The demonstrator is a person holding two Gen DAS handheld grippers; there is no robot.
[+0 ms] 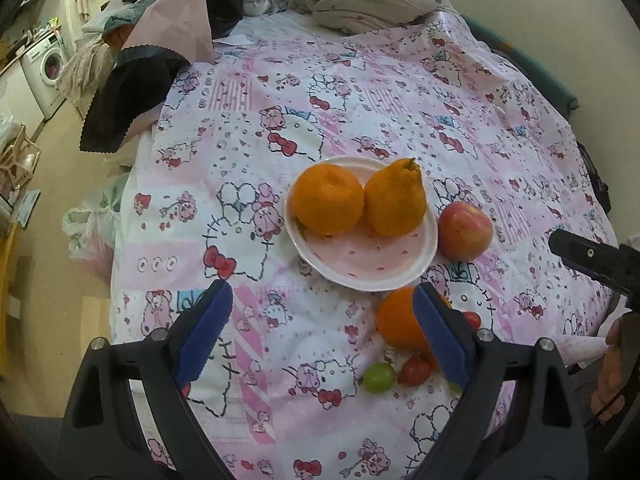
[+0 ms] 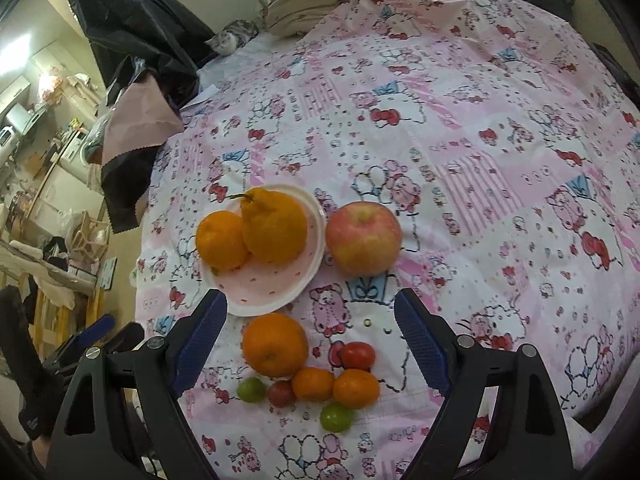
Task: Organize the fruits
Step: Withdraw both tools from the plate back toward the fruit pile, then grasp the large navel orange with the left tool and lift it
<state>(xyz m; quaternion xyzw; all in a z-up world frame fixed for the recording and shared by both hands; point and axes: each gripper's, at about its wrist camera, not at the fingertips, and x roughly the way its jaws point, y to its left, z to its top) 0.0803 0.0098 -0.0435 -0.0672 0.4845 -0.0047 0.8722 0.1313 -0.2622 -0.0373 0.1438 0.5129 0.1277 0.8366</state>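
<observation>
A pink and white plate (image 1: 362, 258) (image 2: 264, 286) holds a round orange (image 1: 326, 198) (image 2: 221, 240) and a pear-shaped orange citrus (image 1: 394, 200) (image 2: 274, 226). A red apple (image 1: 464, 230) (image 2: 363, 238) lies just right of the plate. In front of the plate lies an orange (image 1: 396, 322) (image 2: 275, 344) with small tomatoes (image 2: 357, 355), small oranges (image 2: 355, 387) and green fruits (image 1: 378, 377) (image 2: 337, 417). My left gripper (image 1: 320, 334) is open and empty above the cloth. My right gripper (image 2: 310, 338) is open and empty over the loose fruits.
A pink cartoon-print cloth (image 1: 400, 92) (image 2: 460, 120) covers the bed. A cat (image 1: 264, 0) and crumpled bedding (image 1: 368, 0) lie at the far end. Dark and pink clothes (image 1: 160, 40) hang over the left edge. The right gripper's body (image 1: 596, 260) shows at right.
</observation>
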